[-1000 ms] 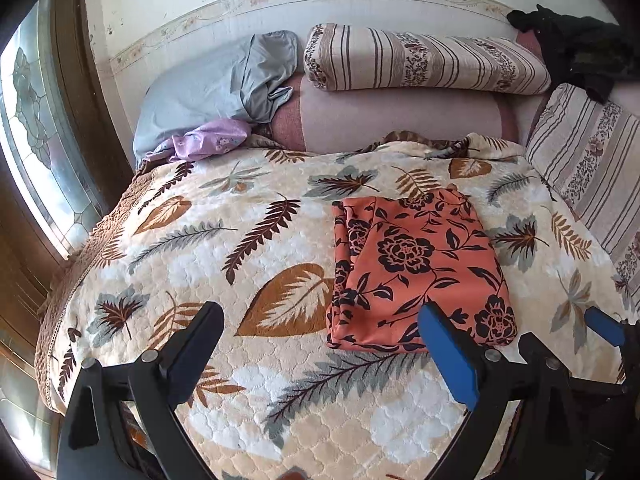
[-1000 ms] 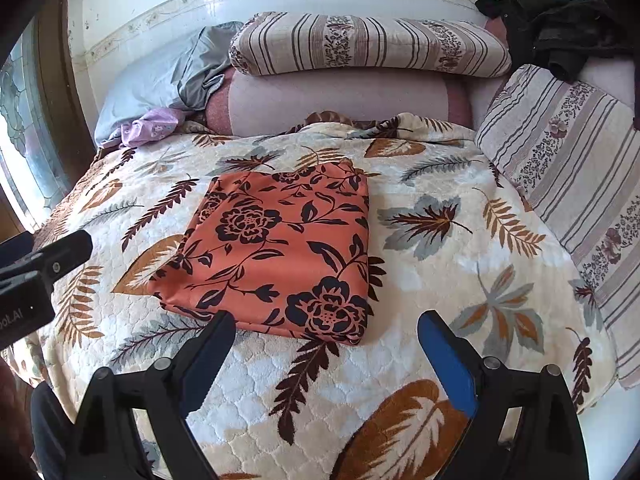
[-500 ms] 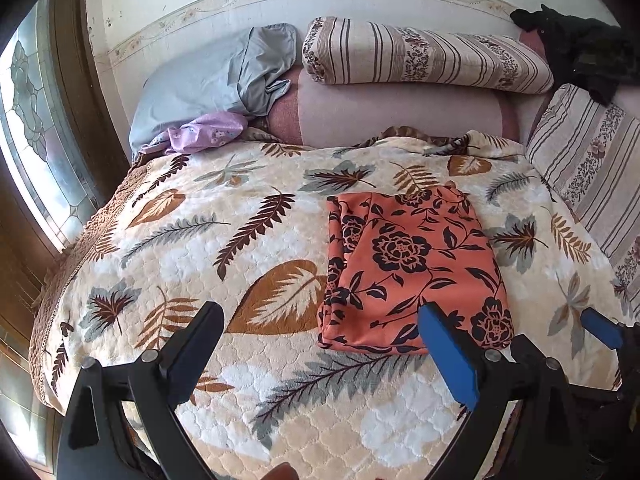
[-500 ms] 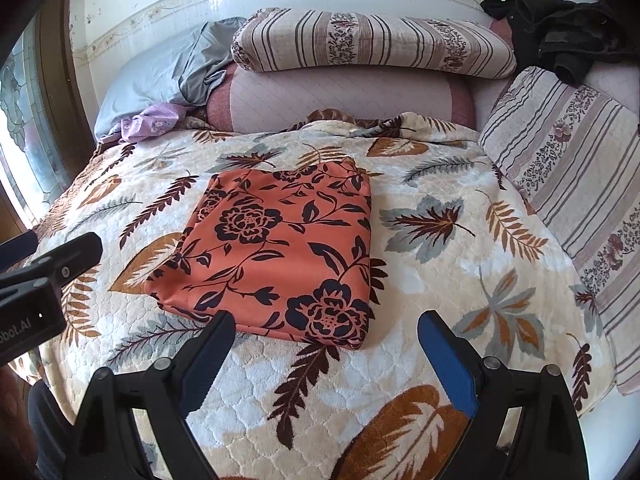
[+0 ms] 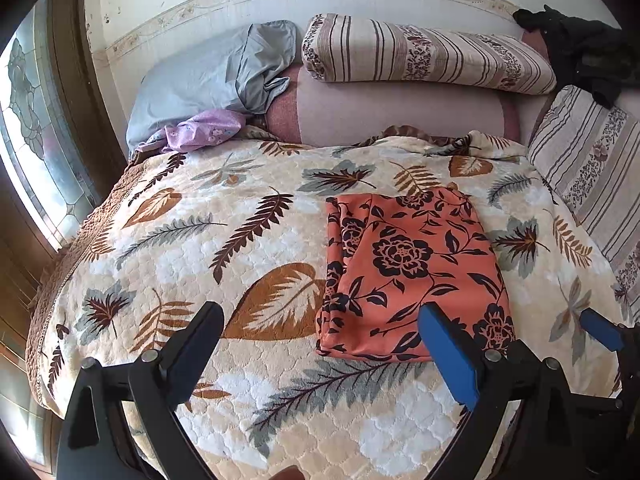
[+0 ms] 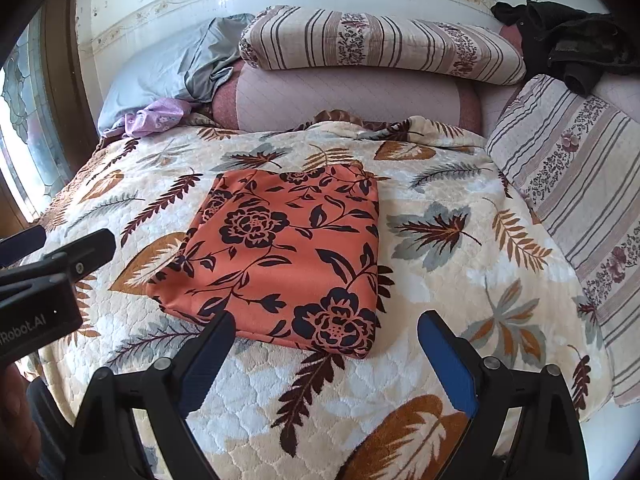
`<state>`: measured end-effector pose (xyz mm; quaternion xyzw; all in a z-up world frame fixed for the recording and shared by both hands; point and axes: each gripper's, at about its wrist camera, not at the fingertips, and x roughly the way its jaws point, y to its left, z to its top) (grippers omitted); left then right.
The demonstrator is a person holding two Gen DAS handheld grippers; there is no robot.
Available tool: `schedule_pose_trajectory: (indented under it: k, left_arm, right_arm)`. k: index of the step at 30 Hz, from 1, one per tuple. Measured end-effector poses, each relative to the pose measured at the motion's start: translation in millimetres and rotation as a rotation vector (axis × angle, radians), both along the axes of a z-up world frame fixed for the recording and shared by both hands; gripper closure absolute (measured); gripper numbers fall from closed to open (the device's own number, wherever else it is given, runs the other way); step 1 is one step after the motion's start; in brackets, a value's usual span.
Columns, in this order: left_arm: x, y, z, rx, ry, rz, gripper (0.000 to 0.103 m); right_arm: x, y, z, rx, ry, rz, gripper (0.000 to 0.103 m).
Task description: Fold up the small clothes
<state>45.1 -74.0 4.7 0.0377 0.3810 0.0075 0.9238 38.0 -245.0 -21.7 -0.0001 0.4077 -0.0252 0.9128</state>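
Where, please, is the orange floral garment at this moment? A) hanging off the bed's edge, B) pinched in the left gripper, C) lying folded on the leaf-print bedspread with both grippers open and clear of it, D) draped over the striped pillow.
C: the orange floral garment lies as a flat folded rectangle on the bedspread, while the left gripper and right gripper are open with nothing between their fingers.
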Motion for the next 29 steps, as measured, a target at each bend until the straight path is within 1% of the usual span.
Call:
schedule_pose_trajectory:
  k: [16,20,26,29]
  left_arm:
    - [11.7,0.2,-2.1,-0.012,0.012,-0.003,0.005]
    - [18.1,2.0,-6.2,-0.036,0.03,-0.005,0.005]
    - [20.7,-1.9,-7.2,-0.022,-0.003,-0.031,0.005]
    - [24.0,-3.9,-9.1,-0.015,0.0,-0.038,0.005]
  right_arm:
    - [8.3,5.2,0.2,-0.018,0.005,0.018,0.009]
    - [11.6,4.7,-2.5,-0.018,0.012,0.016,0.009]
    - [18.9,6.0,-8.3,-0.017,0.025,0.019,0.009]
    - [23.1,6.8,-11.8,-0.013,0.033,0.019,0.009]
